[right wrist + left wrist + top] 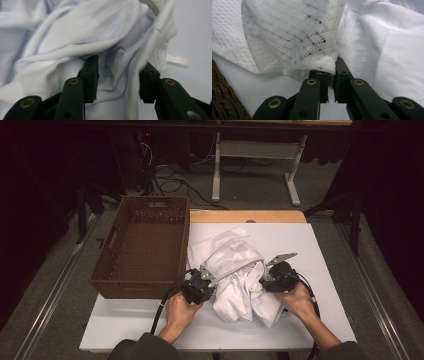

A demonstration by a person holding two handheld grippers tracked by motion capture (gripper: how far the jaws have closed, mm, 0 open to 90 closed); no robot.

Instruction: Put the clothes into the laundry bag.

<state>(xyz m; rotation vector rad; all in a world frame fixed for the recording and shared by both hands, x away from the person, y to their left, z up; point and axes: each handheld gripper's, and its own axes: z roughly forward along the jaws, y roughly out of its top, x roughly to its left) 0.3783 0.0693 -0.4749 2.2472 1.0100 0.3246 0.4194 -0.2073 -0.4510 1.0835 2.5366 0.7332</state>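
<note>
- A brown woven basket is sitting at the far left of the white table, hanging partly over its left edge; its inside is looking bare, so nothing is lying in it yet; a corner of its weave is also showing at the lower left of the left gripper view.
- The left gripper is resting just right of the basket's near right corner, held in the person's left hand; its jaws are standing almost together and pinching a lacy edge of the white cloth, so it is gripping the fabric.
- The white cloth is lying crumpled in a heap at the middle of the table, between the two grippers and just right of the basket; a meshy, lace-like layer is lying on top toward the far left, with smoother folds nearer and to the right.
- The right gripper is pressing into the right side of the heap, held in the person's right hand; in the right gripper view its jaws are standing apart with a fold of the cloth bulging between them, so it is open around the fabric and not yet clamping it.
- By my judgement the work is only beginning: one grip is made, the second is being set; the closing of the right jaws, the lifting and the moving of the cloth, probably leftward into the basket, are all remaining.
</note>
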